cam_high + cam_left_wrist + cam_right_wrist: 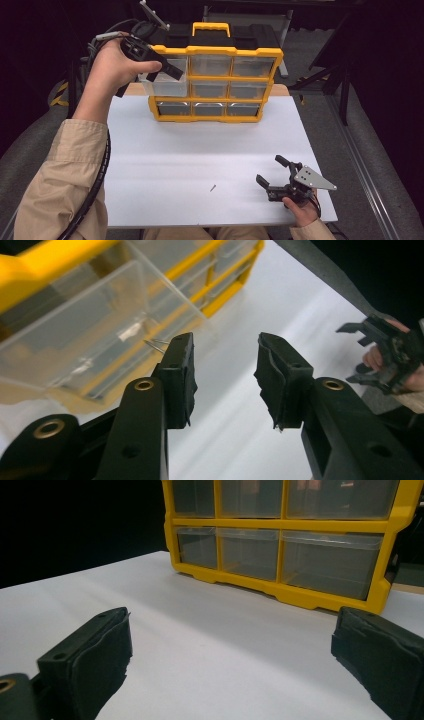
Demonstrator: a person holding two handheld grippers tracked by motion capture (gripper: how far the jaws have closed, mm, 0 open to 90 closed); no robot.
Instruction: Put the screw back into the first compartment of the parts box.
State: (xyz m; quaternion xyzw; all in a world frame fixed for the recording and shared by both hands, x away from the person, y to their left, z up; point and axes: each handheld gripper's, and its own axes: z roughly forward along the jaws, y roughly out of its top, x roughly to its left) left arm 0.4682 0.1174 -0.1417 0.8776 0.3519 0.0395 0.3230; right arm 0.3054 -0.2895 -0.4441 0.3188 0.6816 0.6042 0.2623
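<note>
A yellow organizer with clear drawers stands at the back of the white table. One clear drawer at its left side is pulled out. My left gripper hovers over that drawer, open, with nothing between its jaws. In the left gripper view the drawer lies left of my left gripper, and a thin metal pin shows through its clear wall beside the left jaw tip. My right gripper rests open and holds nothing at the table's near right. The right gripper view has it facing the organizer.
A small screw lies on the table near the front, left of the right gripper. A black handle-topped lid crowns the organizer. Dark floor and stand legs flank the table on the right.
</note>
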